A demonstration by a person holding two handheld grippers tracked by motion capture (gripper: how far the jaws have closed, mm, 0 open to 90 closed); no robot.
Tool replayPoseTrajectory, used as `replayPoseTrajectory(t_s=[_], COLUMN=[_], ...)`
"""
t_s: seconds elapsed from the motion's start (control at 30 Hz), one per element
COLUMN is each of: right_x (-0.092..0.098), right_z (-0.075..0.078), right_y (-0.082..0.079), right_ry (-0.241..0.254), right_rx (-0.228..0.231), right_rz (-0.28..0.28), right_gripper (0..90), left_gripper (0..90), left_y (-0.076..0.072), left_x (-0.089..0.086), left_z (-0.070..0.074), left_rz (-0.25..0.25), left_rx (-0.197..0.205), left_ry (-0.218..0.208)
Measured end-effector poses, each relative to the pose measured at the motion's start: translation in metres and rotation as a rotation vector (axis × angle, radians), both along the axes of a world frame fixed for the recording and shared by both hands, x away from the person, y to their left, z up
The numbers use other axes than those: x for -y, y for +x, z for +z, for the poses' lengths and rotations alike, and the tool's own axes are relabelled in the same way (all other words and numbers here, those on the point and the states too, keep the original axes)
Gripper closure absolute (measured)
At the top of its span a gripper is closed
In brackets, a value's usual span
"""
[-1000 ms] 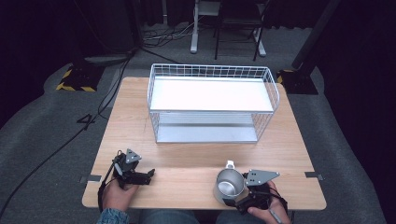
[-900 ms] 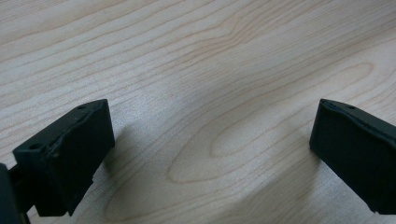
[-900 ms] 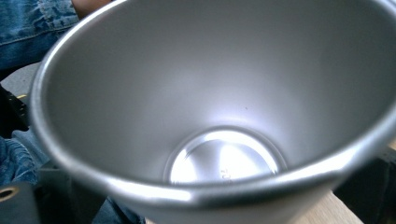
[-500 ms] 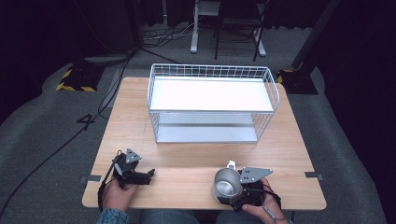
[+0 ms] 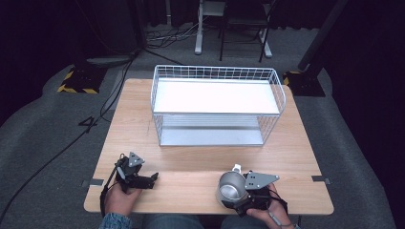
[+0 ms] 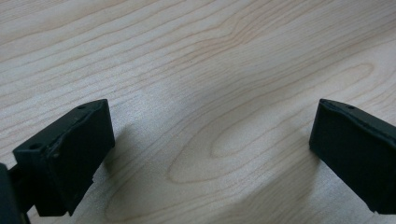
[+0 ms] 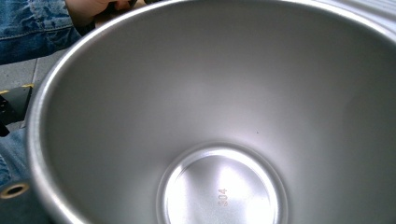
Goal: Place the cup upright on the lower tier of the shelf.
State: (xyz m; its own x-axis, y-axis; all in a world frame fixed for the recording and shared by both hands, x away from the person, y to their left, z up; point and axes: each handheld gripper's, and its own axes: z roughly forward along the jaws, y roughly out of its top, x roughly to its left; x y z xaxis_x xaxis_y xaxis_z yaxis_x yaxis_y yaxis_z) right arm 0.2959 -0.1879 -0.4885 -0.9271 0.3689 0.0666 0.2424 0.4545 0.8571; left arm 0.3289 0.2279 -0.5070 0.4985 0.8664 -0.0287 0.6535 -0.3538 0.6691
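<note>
High view: the steel cup (image 5: 231,189) sits at the near edge of the bench (image 5: 200,164), directly against the front of the right claw (image 5: 237,195), with its open mouth turned up and toward the camera. The right claw appears to have hold of the cup at the wall nearest the hand, but the jaws are hidden behind the cup and the grey plate, so how far they are closed cannot be told from the pictures. A small white handle or tab shows at the cup's far rim, on the side away from the claw.

Right gripper view: the cup interior (image 7: 224,140) lies straight ahead of the claw, with the flat bottom and a stamped "304" visible. The camera looks almost down the cup's long axis, so the axis runs roughly in line with the claw and the mouth points back at it. This hold probably keeps the cup clear of the bench for carrying.

Ahead of the right claw, well apart, stands the white wire basket shelf (image 5: 217,76), a likely destination.

Left gripper view: the left claw (image 6: 210,154) is wide open, holds nothing, and hovers just over bare wood. It rests well to the left of the cup, probably on standby.
</note>
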Motion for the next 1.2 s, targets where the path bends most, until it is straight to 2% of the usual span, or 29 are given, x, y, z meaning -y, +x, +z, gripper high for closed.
replayPoseTrajectory(t_s=[0.33,0.57,0.7,0.93,1.2], right_x=[-0.005,-0.013,-0.016,-0.021,-0.026], right_z=[0.006,0.015,0.017,0.022,0.027], right_y=[0.006,0.018,0.023,0.039,0.064], right_ry=[-0.004,0.022,0.018,0.020,0.045], right_rx=[-0.006,0.003,0.009,0.017,0.023], right_rz=[-0.009,-0.029,-0.031,-0.046,-0.076], right_gripper=[7.0,7.0,7.1,7.1,7.1], left_gripper=[0.4,0.4,0.4,0.5,0.5], left_y=[0.000,0.000,0.000,0.000,-0.001], left_x=[0.000,0.000,0.000,0.000,0.000], left_z=[0.000,0.000,0.000,0.000,0.000], left_rz=[0.003,0.003,0.004,0.009,0.014], left_rx=[-0.002,-0.002,-0.001,0.001,0.004], left_ry=[0.000,0.001,0.001,0.000,0.001])
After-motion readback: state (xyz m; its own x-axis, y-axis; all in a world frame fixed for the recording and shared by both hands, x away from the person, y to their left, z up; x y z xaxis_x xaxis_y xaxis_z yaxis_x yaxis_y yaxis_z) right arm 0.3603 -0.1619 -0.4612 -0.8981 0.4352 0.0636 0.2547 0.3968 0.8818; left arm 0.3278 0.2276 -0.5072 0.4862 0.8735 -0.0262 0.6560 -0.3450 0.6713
